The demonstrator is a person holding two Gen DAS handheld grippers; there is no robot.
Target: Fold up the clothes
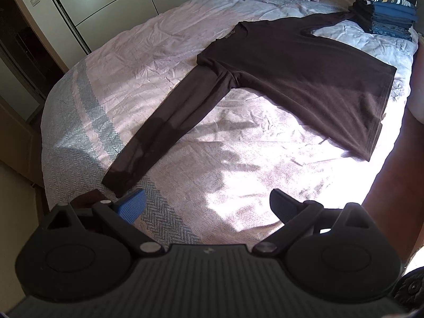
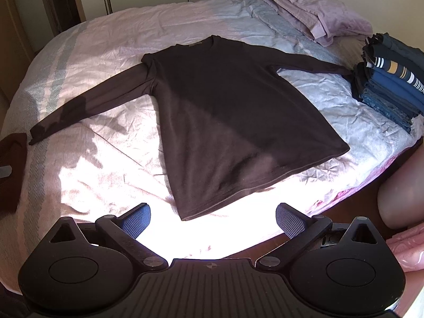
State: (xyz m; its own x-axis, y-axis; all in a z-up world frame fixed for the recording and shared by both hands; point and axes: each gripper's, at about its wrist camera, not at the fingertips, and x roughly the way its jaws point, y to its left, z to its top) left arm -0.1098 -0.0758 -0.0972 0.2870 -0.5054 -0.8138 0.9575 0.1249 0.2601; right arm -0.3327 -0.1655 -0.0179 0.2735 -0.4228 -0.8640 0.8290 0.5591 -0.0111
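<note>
1. The bed (image 2: 111, 34) fills both views, pale pink quilted cover, crumpled, with hard sunlight washing out the patch just ahead of each set of jaws.

2. On it, dead ahead of the right gripper (image 2: 213, 221), lies the dark brown long-sleeved shirt (image 2: 233, 111), spread flat, hem nearest, neckline far. From the left gripper (image 1: 208, 206) the same shirt (image 1: 296, 79) sits ahead and off to the right, with one sleeve (image 1: 164, 129) running down toward the left jaw.

3. Stack of folded clothes (image 2: 389, 84), blues and a striped piece, stands far ahead and to the right of the right jaws; the shirt's other sleeve reaches right up to its base.

4. Pillow (image 2: 318, 13) beyond the stack, far end of the bed.

5. Both sets of jaws stand spread wide, nothing between the pads, held clear above the cover.

6. My read: this shirt is laid out and no fold is started. The likely opener is a sleeve brought across the body, so the left jaws need to drop onto the cuff just ahead of them and pinch the cloth without catching the cover.

7. Hard to make out: whether the far cuff lies against the stack or under it; the glare swallows the bed edge; a dark brown shape (image 2: 12, 169) at the far left of the right view is cut off, unidentifiable.
</note>
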